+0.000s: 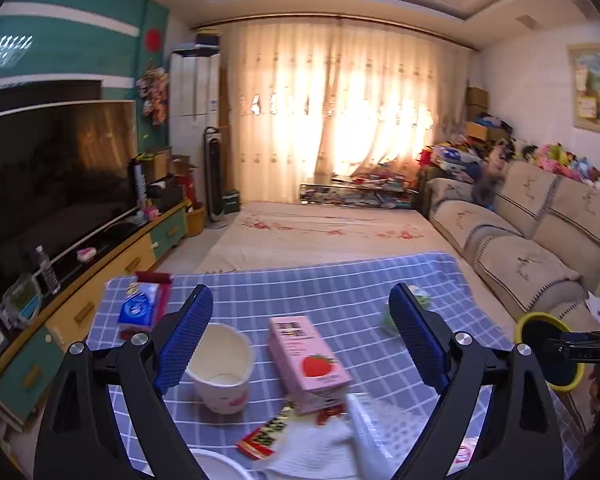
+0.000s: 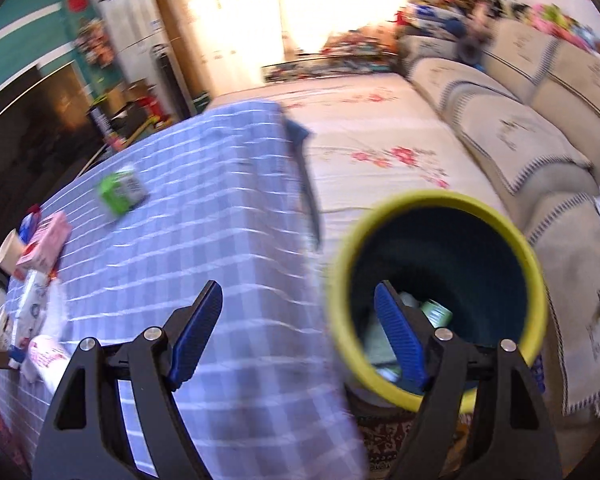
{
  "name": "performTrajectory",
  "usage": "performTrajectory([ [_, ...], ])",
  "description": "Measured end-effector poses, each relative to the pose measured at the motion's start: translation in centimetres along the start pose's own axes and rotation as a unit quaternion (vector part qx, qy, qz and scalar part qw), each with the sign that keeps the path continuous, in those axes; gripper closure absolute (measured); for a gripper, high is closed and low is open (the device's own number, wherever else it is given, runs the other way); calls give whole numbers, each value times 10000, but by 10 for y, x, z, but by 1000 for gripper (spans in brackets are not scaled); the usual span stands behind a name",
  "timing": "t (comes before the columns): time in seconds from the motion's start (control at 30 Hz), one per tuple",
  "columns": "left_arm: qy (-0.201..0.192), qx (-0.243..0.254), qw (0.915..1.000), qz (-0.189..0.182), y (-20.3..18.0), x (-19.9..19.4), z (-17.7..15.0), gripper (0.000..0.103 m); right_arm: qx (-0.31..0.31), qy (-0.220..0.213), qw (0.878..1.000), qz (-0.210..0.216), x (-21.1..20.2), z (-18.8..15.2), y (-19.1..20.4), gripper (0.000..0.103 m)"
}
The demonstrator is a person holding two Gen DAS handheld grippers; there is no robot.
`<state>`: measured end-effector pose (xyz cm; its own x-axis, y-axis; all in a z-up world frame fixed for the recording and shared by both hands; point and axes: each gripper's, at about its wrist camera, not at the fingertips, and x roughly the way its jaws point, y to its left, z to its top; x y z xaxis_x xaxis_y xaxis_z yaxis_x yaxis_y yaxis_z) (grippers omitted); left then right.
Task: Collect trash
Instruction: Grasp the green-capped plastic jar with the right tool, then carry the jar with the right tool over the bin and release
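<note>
A pink strawberry milk carton (image 1: 309, 360) lies on the blue checked tablecloth (image 1: 340, 292), between the open fingers of my left gripper (image 1: 302, 344). A white paper cup (image 1: 222, 368) stands beside the left finger. A red wrapper (image 1: 266, 434) and white tissue (image 1: 324, 448) lie nearer. A green carton (image 2: 122, 192) lies farther out on the table. My right gripper (image 2: 300, 336) is open and empty, its right finger over the rim of the dark bin with a yellow rim (image 2: 440, 292), which holds trash.
A blue tissue pack (image 1: 138, 308) and a red box lie at the table's far left. The TV (image 1: 56, 176) and cabinet stand on the left, a sofa (image 1: 540, 232) on the right. The bin stands on the floor beside the table's right edge.
</note>
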<state>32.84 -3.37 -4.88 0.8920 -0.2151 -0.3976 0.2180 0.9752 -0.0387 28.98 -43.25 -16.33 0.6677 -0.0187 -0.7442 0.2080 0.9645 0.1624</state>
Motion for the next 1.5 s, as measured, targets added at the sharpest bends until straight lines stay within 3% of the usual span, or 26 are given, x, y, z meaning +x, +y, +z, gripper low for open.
performTrajectory([
  [0.1,61,-175,9998,39,16,3,-3,15,-415,-48,9988,269,8,13,40,26],
  [0.23,-77,71,9998,162,5,2,-8,14,-1038,-82,9919,721,28,35,92,24],
  [0.4,66,278,9995,97,-8,11,-21,14,-1893,-109,9771,963,59,65,147,15],
  [0.5,104,314,9994,70,-10,14,-25,14,-2186,-87,9725,792,82,78,166,10],
  [0.73,144,242,9996,21,-9,16,-28,14,-2256,269,9692,951,124,84,184,9],
  [0.93,165,215,9996,-25,-10,16,-28,14,-2209,268,9690,1072,140,85,185,9],
  [1.0,167,228,9996,-36,-12,15,-28,14,-2133,343,9699,1121,147,85,183,18],
  [1.03,171,242,9995,-54,-14,14,-28,14,-2087,427,9701,1163,151,85,182,34],
  [1.07,169,255,9995,-68,-15,14,-28,14,-2021,457,9709,1203,153,85,182,34],
  [1.3,128,273,9995,-100,-17,11,-27,13,-1814,367,9758,1168,136,84,174,34],
  [1.5,112,259,9994,-186,-18,9,-27,13,-1389,-69,9845,1066,76,86,148,34],
])
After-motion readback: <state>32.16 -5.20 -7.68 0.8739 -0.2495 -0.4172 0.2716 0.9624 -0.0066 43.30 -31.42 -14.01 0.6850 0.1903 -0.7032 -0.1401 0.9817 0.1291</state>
